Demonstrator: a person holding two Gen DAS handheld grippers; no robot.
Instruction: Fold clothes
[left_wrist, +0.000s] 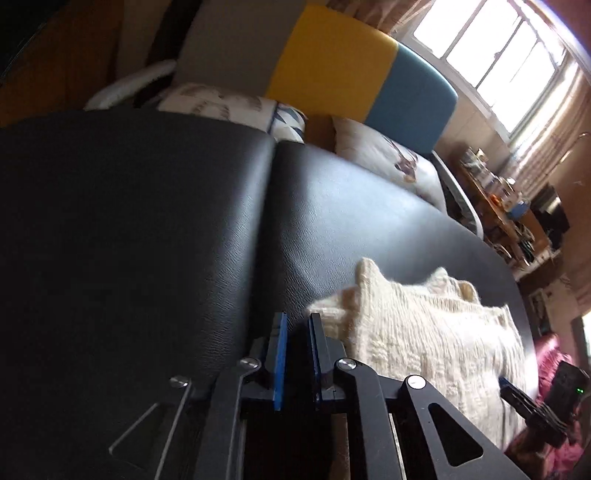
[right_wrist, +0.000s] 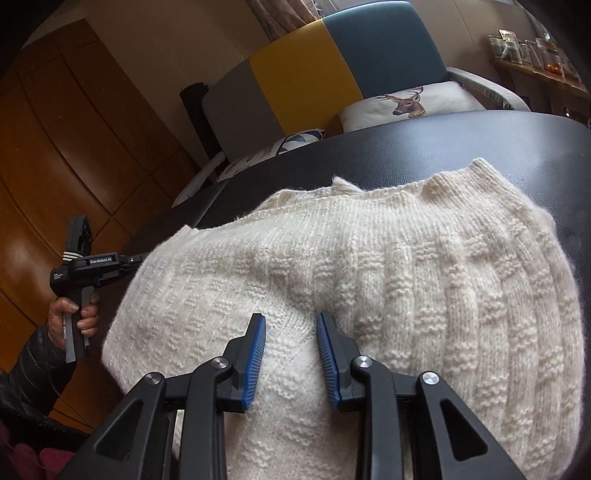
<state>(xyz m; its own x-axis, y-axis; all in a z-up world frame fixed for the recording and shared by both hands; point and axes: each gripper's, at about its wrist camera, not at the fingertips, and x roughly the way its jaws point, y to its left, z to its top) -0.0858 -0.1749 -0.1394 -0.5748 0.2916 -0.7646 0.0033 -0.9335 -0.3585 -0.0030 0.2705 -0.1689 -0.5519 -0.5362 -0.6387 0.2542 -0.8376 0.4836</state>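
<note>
The cream knit sweater (right_wrist: 369, 280) is spread on the black tabletop (left_wrist: 147, 221). The right tongs (right_wrist: 291, 360) are held wide open over it; the left tongs (left_wrist: 295, 354) are nearly closed, empty. Only the top layer could get pinched, so the fold bunches up.

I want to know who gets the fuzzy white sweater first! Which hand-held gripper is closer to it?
Right. The right hand-held gripper hangs open directly over the middle of the sweater. The left hand-held gripper sits beside the sweater's edge, over the black table, holding nothing.
</note>
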